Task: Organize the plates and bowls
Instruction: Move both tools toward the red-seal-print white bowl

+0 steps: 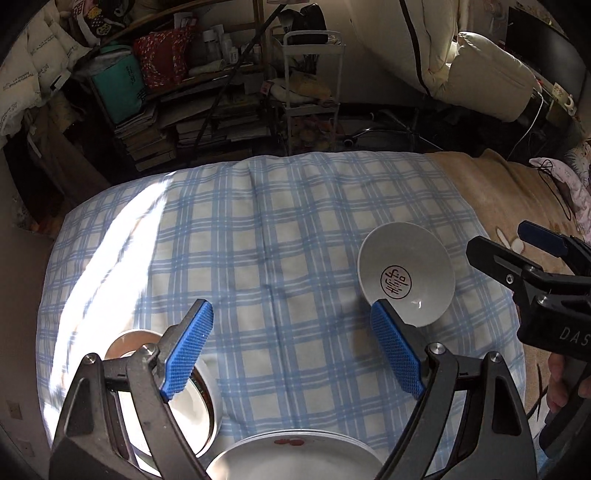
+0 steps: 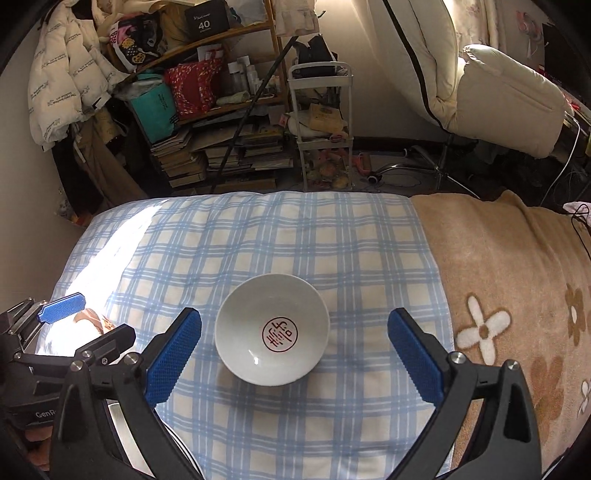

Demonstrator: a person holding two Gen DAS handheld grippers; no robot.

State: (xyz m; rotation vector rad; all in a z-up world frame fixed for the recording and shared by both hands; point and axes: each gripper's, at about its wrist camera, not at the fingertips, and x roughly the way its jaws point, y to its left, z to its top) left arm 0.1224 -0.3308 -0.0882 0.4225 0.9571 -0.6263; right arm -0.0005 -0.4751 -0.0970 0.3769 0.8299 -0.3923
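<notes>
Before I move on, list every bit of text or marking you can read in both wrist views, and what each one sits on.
"40": black box on the top shelf; the smaller line above it is too small to read.
"GenR", cut off: left gripper body.
"DAS", cut off: right gripper body.
Red round seal: inside the white bowl; its characters are unreadable.
Small print on the white jacket and teal bag: too blurred.
</notes>
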